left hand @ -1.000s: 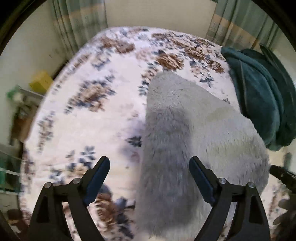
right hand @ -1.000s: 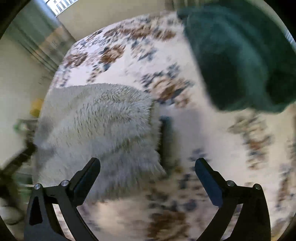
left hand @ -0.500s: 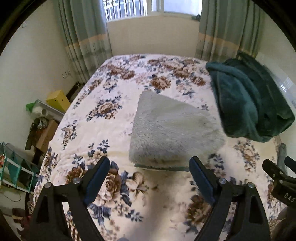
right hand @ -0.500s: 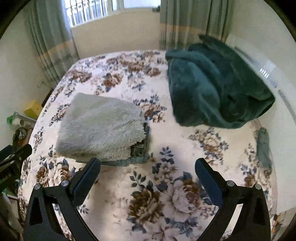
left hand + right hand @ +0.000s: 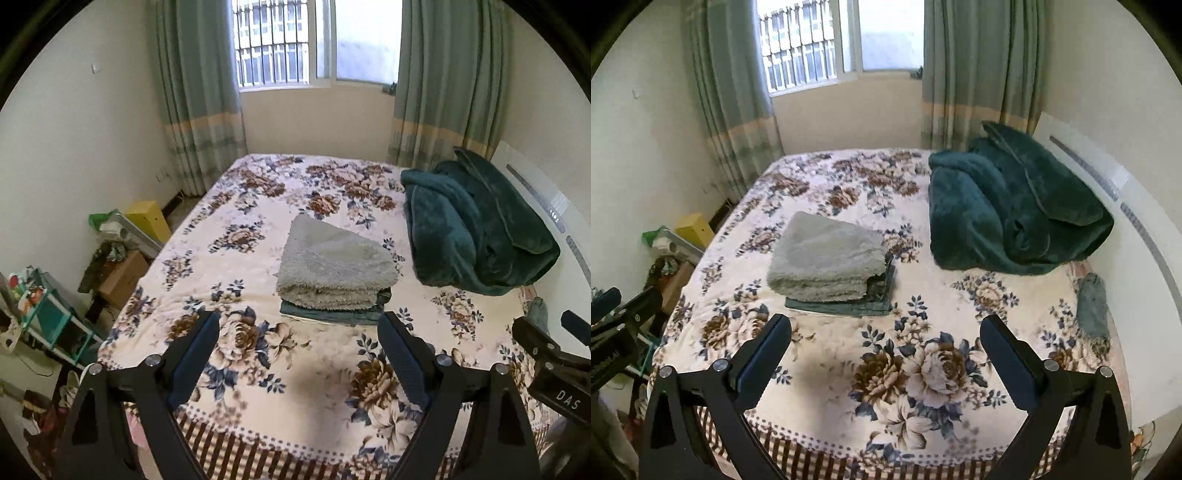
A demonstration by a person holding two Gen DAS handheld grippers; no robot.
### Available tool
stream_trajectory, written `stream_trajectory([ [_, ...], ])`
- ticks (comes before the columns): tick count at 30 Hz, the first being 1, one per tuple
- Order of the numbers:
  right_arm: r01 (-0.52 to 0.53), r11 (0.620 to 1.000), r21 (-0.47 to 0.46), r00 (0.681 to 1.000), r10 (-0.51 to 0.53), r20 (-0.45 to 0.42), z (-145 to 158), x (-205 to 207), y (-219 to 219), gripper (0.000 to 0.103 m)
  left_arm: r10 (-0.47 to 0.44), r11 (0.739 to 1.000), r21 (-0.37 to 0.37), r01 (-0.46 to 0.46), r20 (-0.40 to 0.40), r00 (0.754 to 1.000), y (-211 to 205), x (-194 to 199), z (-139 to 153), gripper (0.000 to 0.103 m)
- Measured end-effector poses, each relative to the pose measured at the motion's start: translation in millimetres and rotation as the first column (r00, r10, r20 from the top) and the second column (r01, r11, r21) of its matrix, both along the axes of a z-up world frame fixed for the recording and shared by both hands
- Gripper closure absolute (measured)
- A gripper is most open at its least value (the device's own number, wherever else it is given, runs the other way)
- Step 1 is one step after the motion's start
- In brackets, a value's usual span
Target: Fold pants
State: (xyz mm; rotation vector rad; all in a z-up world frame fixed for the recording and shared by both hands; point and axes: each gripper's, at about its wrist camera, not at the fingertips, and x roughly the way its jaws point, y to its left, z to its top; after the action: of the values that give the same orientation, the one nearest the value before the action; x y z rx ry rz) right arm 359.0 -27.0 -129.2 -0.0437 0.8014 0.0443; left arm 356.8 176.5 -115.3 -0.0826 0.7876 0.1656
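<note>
The pants (image 5: 334, 267) (image 5: 827, 262) lie folded in a compact stack on the flowered bed cover (image 5: 258, 369) (image 5: 923, 369), grey fleece lining up and a dark green edge showing underneath. My left gripper (image 5: 299, 347) hangs open above the near end of the bed, well short of the stack, nothing between its fingers. My right gripper (image 5: 886, 350) is open too, empty, back from the stack and to its right. Part of the right gripper's body (image 5: 554, 369) shows at the right edge of the left wrist view; the left gripper's body (image 5: 617, 328) shows at the left edge of the right wrist view.
A crumpled dark green blanket (image 5: 476, 229) (image 5: 1008, 210) lies on the bed's right side. A small grey cloth (image 5: 1091, 306) sits near the right edge. Boxes and a cluttered shelf (image 5: 44, 310) stand on the floor left of the bed. Curtains and a window lie beyond.
Both grippers have pulled back and up from right over the pants to the bed's near end. The folded stack stays put and now looks small and whole in both views.
</note>
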Motion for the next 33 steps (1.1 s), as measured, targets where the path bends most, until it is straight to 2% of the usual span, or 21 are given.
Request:
stream_trajectory([
  [6,0.001,1.0,-0.011,0.996,0.0,0.087,57,-72,-8,0.0,-0.01,1.0,0.029,0.009,0.059,0.998,-8,-47,35,0.016],
  [9,0.0,1.0,-0.012,0.994,0.001,0.107,79,-98,-7,0.0,-0.019,1.0,0.014,0.018,0.08,0.997,-8,-65,46,0.016],
  [15,-0.005,1.0,0.0,0.993,0.005,0.122,105,-135,0,0.0,-0.045,0.999,-0.002,0.046,0.107,0.993,-3,-86,62,0.016],
  [19,-0.006,1.0,0.004,0.993,0.006,0.122,103,-139,4,0.0,-0.049,0.999,0.022,0.046,0.123,0.991,1,-94,64,0.016],
  [20,-0.007,1.0,0.003,0.992,0.006,0.122,105,-143,5,0.0,-0.048,0.999,0.02,0.046,0.125,0.991,4,-94,64,0.014],
  [21,-0.003,1.0,0.002,0.992,0.003,0.125,108,-146,6,0.0,-0.047,0.999,0.021,0.045,0.127,0.991,4,-96,64,0.006],
  [23,-0.002,1.0,0.008,0.992,0.001,0.124,114,-152,6,0.0,-0.039,0.999,0.026,0.036,0.134,0.99,5,-100,65,0.001],
  [33,-0.028,1.0,0.012,0.992,0.026,0.122,133,-146,10,0.0,-0.008,1.0,0.024,0.005,0.155,0.988,14,-110,72,0.001],
])
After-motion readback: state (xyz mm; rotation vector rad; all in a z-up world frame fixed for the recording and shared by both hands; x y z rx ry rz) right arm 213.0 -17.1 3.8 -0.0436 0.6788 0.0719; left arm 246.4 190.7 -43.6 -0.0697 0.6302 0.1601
